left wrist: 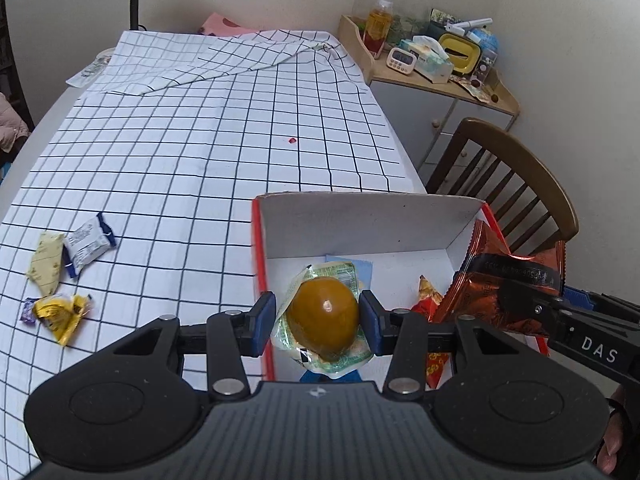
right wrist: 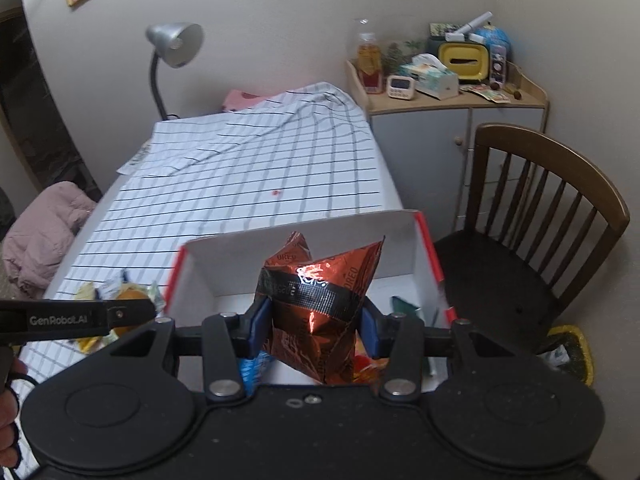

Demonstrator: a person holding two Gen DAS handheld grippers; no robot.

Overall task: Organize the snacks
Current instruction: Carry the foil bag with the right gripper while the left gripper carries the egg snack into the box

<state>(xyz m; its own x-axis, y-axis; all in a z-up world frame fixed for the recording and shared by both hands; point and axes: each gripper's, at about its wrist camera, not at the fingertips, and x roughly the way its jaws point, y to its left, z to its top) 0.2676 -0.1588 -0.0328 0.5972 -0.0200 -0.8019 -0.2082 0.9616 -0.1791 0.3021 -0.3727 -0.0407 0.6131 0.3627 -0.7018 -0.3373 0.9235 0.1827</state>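
My left gripper [left wrist: 318,322] is shut on a clear packet holding a round brown snack [left wrist: 324,316], which hangs over the left side of the white box with red edges [left wrist: 360,220]. Held over the same box, a shiny orange-red snack bag [right wrist: 316,304] sits pinched in my shut right gripper [right wrist: 316,328]. That bag [left wrist: 496,292] and the right gripper's fingers [left wrist: 528,300] also show at the right of the left wrist view. Several packets lie on the box floor, among them a red one [left wrist: 430,294]. Loose snacks remain on the checked cloth: a white-and-blue packet [left wrist: 88,246], a beige one [left wrist: 46,262] and a yellow one [left wrist: 60,314].
The table under the checked cloth [left wrist: 200,140] has a small red speck [left wrist: 292,141]. A wooden chair [right wrist: 540,216] stands right of the box. Behind it is a cluttered grey cabinet [right wrist: 452,88]. A desk lamp [right wrist: 176,44] stands at the table's far end.
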